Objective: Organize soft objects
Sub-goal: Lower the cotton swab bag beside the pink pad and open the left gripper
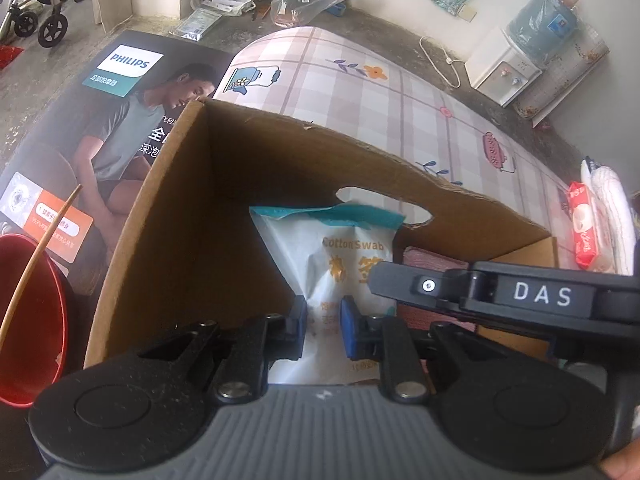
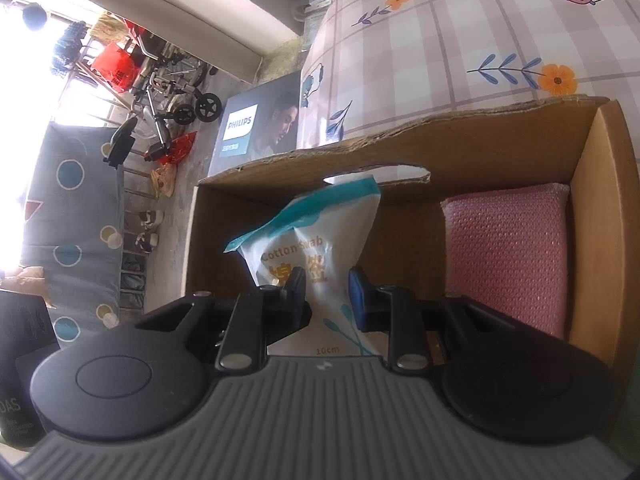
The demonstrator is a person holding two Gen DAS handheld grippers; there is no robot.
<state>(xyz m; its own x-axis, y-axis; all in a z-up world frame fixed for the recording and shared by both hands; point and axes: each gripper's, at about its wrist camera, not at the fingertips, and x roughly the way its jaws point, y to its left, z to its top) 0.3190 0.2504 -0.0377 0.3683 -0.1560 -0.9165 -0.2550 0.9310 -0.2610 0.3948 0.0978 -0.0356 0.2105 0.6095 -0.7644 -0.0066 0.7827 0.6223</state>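
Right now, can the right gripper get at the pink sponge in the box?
Probably yes, once it lets go: the pink sponge lies uncovered beside the right gripper, but its jaws hold the cotton swab bag.

Both cams sit close behind their own fingers, looking fwd and down into the cardboard box (image 1: 224, 216) from very near. Left wrist view faces the far wall with the cut-out; the right gripper (image 1: 384, 276) enters at frame right. Right wrist view looks from a bit more to the right. Shared: box (image 2: 400, 216), cotton swab bag (image 1: 344, 256) (image 2: 316, 248), checked cloth (image 1: 360, 100) (image 2: 460, 40), Philips carton (image 1: 120, 128) (image 2: 256, 124).
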